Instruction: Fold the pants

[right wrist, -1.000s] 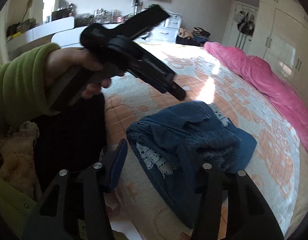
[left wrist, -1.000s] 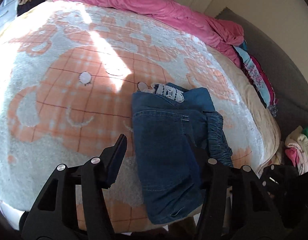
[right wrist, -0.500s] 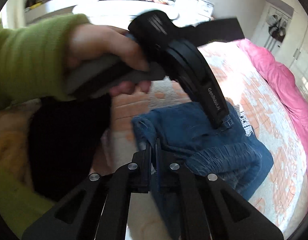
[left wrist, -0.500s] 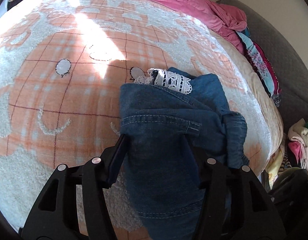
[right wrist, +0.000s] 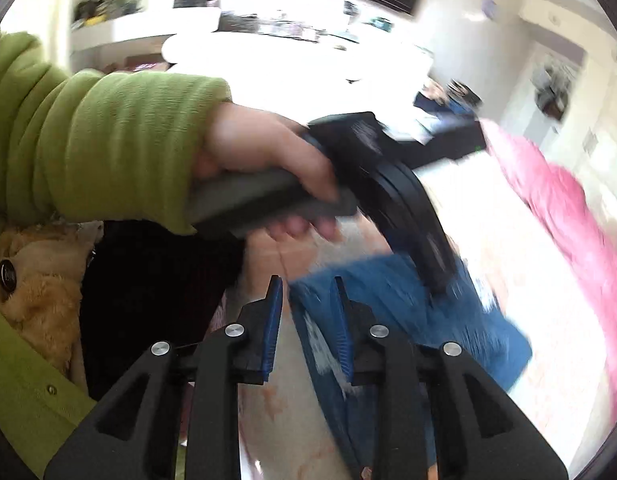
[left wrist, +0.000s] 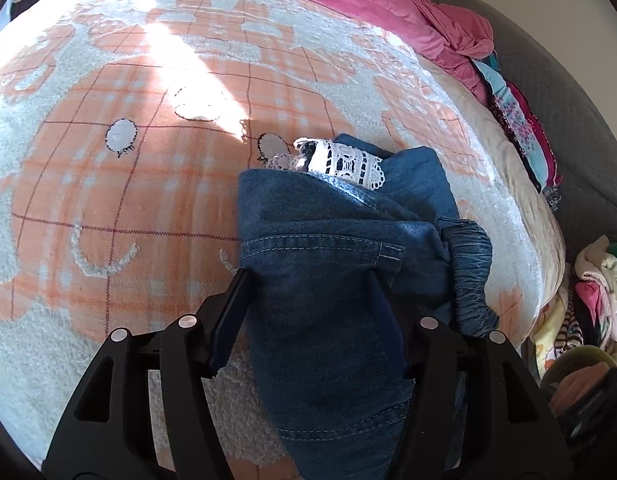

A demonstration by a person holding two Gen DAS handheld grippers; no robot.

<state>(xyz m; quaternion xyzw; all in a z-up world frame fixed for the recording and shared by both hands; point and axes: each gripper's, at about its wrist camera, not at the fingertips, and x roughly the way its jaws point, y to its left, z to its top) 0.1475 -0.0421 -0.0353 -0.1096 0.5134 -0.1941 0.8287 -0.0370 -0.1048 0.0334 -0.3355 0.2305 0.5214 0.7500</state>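
Both grippers have shifted since the earlier frames: the right gripper [right wrist: 308,300], pressed together half a second ago, now has its fingers [right wrist: 273,312] spread a little, and the left gripper [left wrist: 308,280] has pushed further over the denim.

Its spread fingers [left wrist: 232,300] straddle the near end of the jeans [left wrist: 324,312] — cloth fills the gap between them, but the fingers are not closed on it. In the right wrist view the near corner of the jeans sits between the parted fingers, though motion blur makes contact impossible to judge. That view also shows the person's left hand [right wrist: 260,168] carrying the left gripper down onto the denim, ahead of and above the right fingers.

The jeans lie on the orange-and-white bedspread [left wrist: 108,200] as a compact bundle, already doubled over, with a white lace trim [left wrist: 344,162] sticking out at the far end and a gathered elastic waistband [left wrist: 472,276] bunched just right of the left fingers.

By my reading the folding is largely done — what seems left is tidying: the waistband side looks rumpled and the lace still pokes out.
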